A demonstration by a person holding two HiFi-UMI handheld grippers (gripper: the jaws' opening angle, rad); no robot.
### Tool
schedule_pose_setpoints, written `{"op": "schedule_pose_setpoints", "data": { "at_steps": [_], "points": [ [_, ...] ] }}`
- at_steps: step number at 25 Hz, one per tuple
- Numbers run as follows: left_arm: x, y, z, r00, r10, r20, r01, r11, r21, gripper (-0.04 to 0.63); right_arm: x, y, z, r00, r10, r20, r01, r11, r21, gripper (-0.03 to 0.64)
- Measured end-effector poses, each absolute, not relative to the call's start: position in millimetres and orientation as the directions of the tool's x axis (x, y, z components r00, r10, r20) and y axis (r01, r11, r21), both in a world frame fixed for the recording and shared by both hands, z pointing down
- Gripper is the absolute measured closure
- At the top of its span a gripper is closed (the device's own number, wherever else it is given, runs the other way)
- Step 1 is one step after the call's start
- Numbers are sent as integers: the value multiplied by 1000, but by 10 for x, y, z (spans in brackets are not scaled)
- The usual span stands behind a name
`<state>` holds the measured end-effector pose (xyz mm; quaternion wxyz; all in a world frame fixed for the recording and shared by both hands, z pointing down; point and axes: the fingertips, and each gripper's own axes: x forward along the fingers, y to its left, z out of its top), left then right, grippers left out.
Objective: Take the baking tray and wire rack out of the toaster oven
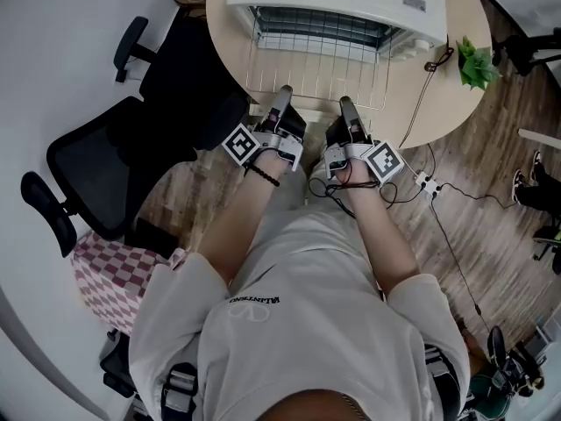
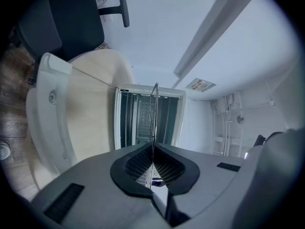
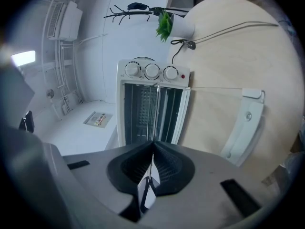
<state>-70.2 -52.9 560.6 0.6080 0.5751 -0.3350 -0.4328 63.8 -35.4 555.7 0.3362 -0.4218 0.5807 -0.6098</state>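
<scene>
Wire rack (image 1: 317, 64) extends straight ahead of both grippers, partly out of the toaster oven (image 1: 342, 3). Left gripper (image 1: 282, 96) and right gripper (image 1: 347, 105), side by side, each clamp its near edge.

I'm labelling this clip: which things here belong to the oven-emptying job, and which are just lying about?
Job in hand: toaster oven; wire rack, half drawn out; left gripper and right gripper, both shut on the rack's front edge.

Lying about: potted plant; office chair; power strip.
</scene>
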Motion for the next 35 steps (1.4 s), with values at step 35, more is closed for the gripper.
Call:
{"op": "schedule_pose_setpoints", "data": {
  "at_steps": [35],
  "points": [
    [-831, -55, 4473, 470, -865, -176, 77, -158, 984, 588, 488, 149, 4583, -548, -837, 17, -93, 40, -995, 600]
  ]
}}
